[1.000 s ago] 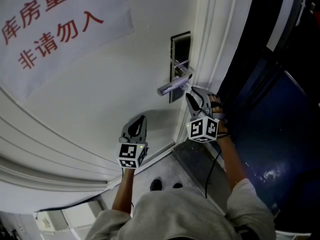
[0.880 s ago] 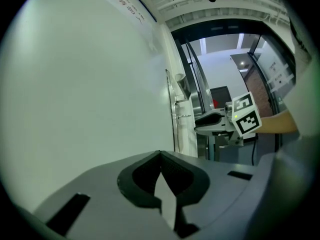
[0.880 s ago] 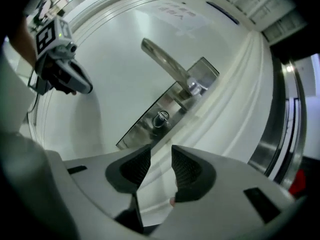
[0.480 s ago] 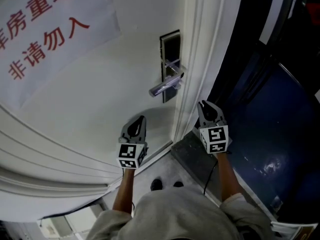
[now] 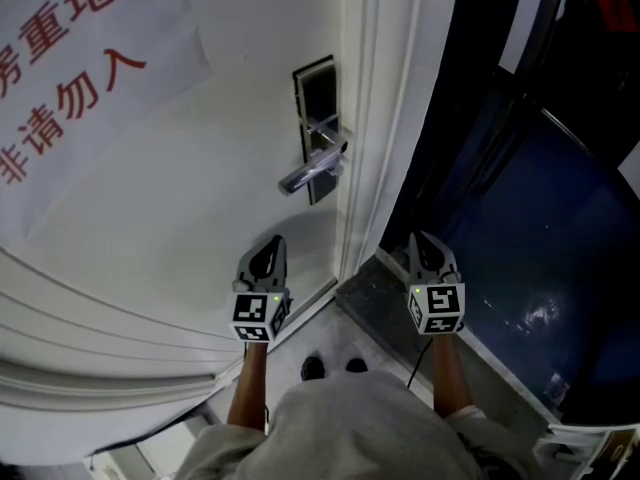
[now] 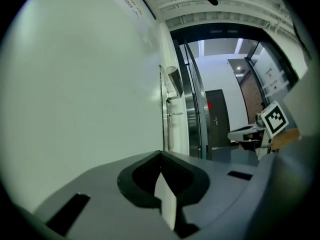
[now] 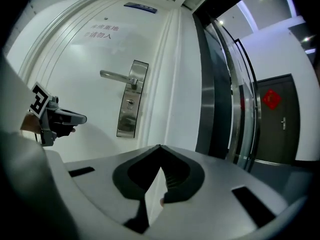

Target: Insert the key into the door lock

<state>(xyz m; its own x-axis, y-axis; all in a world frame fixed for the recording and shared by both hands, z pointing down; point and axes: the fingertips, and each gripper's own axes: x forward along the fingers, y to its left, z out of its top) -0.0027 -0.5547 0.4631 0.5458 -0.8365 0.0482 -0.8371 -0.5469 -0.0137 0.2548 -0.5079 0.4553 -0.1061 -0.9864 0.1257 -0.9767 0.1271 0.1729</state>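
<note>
The white door (image 5: 180, 198) carries a steel lock plate (image 5: 316, 88) with a lever handle (image 5: 303, 175). In the right gripper view the keyhole (image 7: 129, 103) sits on the plate (image 7: 136, 79) below the handle (image 7: 114, 75). In the left gripper view a thin metal piece (image 6: 175, 114), apparently the key, sticks out of the door below the handle (image 6: 173, 79). My left gripper (image 5: 270, 248) is shut and empty, low in front of the door. My right gripper (image 5: 422, 243) is shut with nothing between its jaws, off to the right of the door frame and well clear of the lock.
A paper notice with red characters (image 5: 70, 78) hangs on the door at upper left. The white door frame (image 5: 375, 118) borders a dark glass front (image 5: 520, 218) on the right. Shoes (image 5: 330, 368) stand at the threshold. A dark far door bears a red sign (image 7: 271, 98).
My right gripper has drawn back from the lock, down and to the right, rolled over, and its jaws have closed. The left gripper has barely moved.
</note>
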